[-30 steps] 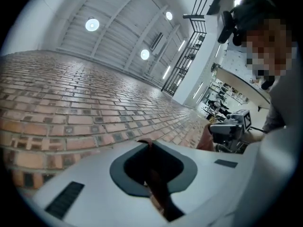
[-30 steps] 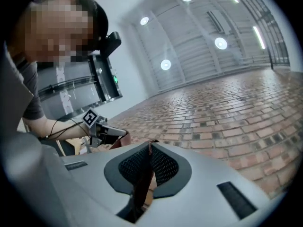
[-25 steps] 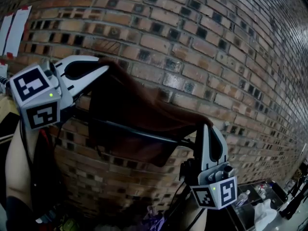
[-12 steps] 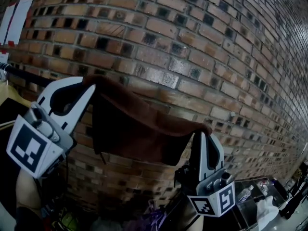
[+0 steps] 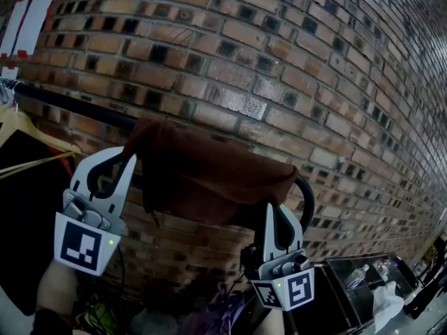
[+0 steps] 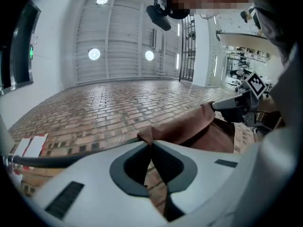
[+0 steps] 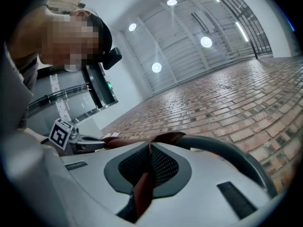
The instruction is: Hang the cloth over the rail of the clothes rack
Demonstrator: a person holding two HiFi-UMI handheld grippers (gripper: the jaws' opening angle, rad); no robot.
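A brown cloth (image 5: 209, 176) lies draped over the black rail (image 5: 70, 102) of the clothes rack, in front of a brick wall. My left gripper (image 5: 130, 158) is shut on the cloth's left corner; in the left gripper view a tuft of cloth (image 6: 189, 126) pokes out past the closed tips (image 6: 150, 142). My right gripper (image 5: 271, 205) is shut on the right corner, just left of the rail's curved end (image 5: 306, 195). In the right gripper view a strip of cloth (image 7: 142, 188) runs between the closed jaws (image 7: 150, 144), with the rail (image 7: 222, 150) right behind. Both grippers point upward.
A wooden hanger (image 5: 28, 135) with a dark garment hangs on the rail at the left. White paper with red tape (image 5: 28, 19) is stuck on the wall. A clear box (image 5: 356, 278) with a bottle sits low right; purple stuff (image 5: 216, 313) lies below.
Both grippers have come down with the cloth's corners still held. The cloth, earlier held up against the wall, now rests over the rail.
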